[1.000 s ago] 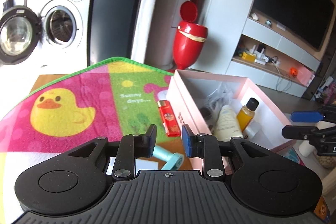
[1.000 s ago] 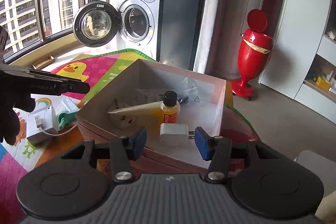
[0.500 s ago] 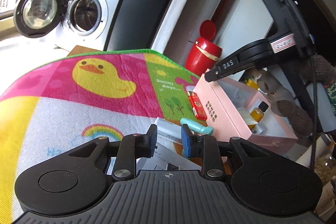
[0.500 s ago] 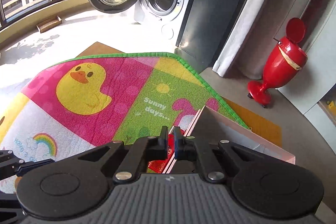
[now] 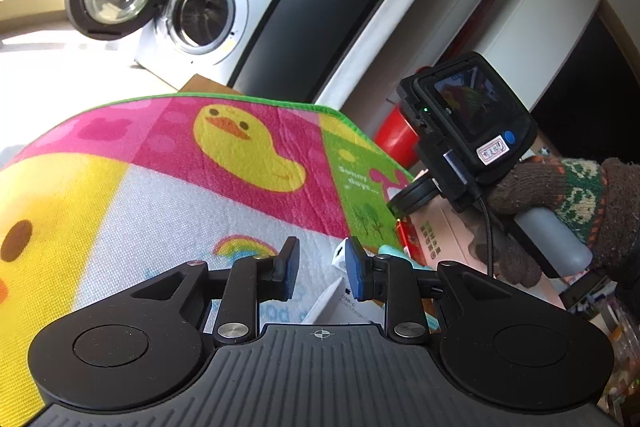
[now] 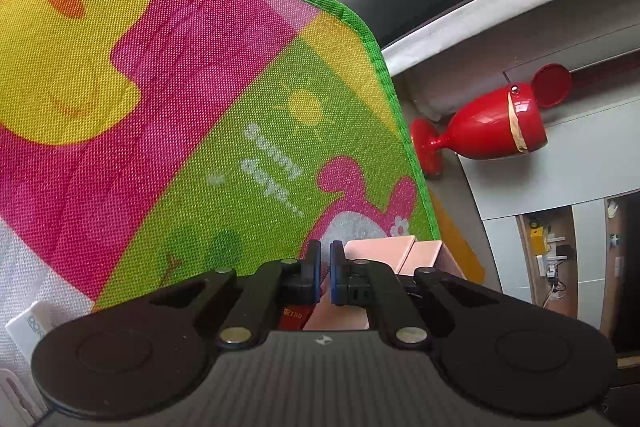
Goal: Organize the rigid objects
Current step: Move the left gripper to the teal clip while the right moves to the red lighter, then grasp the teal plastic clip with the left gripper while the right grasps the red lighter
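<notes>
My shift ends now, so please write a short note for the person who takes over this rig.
Left gripper: jaws open, empty, over the duck mat, just above the white charger box.
Right gripper: jaws nearly closed, nothing seen between them, at a corner of the pink box; the red lighter lies right under them.
Done: cannot tell, the box's inside is hidden.
Left: lighter, charger box and teal item appear not yet boxed.

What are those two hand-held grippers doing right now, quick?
Left hand-held gripper: open, holding nothing.
Right hand-held gripper: nearly closed above the red lighter; whether it grips it cannot be told.
</notes>
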